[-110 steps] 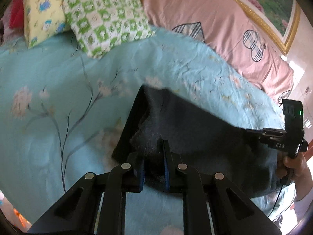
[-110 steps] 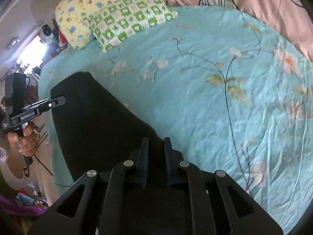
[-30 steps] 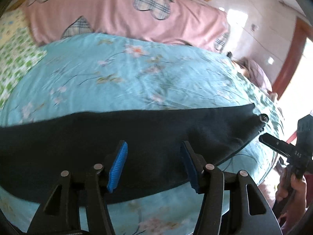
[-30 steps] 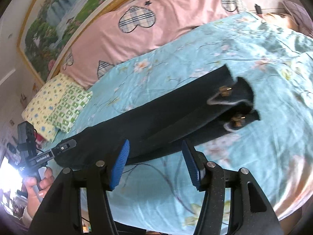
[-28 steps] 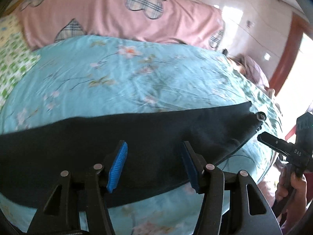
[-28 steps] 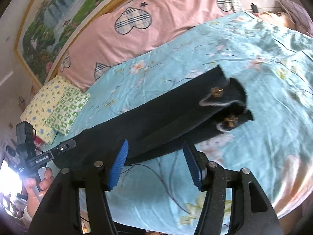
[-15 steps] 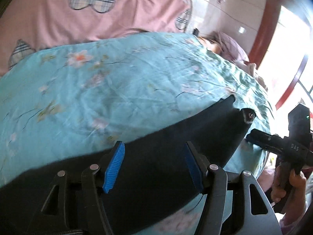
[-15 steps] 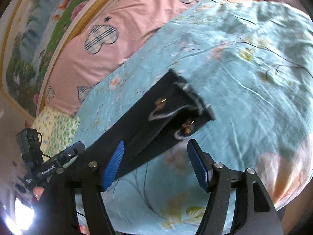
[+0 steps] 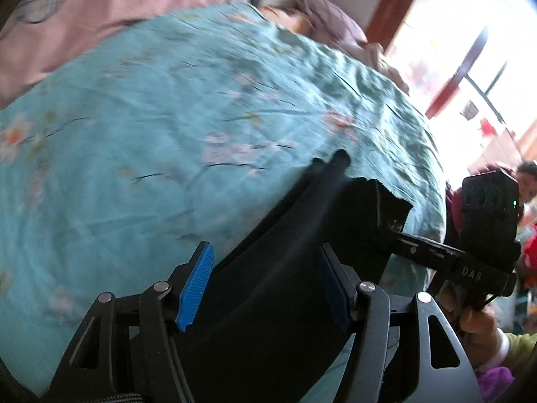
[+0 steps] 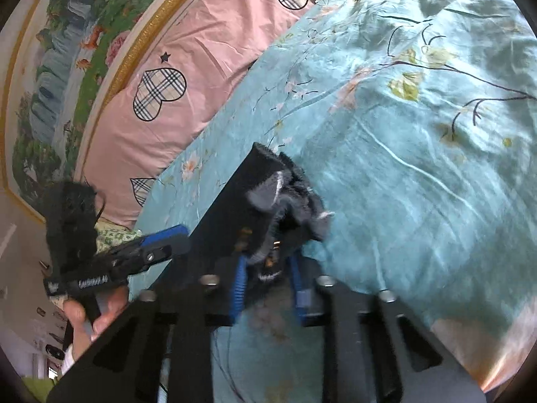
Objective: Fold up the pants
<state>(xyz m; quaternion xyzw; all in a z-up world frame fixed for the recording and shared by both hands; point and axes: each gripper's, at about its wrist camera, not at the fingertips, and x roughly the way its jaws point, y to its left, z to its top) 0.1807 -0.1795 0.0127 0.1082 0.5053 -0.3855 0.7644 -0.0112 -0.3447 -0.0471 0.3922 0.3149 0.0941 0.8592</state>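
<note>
Both tongs have moved to the pants' waist end on the bed. Right tongs, wide a second ago, now pinch the waistband between narrowed pads; left tongs stay wide over the cloth. Likely the next fold is starting.

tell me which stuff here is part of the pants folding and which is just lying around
Part of the job:
- black pants, waistband end
- left gripper, jaws open over the pants
- right gripper, closing on the waistband end
- teal floral bedsheet, the folding surface

Just lying about:
- pink heart-print bedding
- framed painting
- purple bundle at the far edge
</note>
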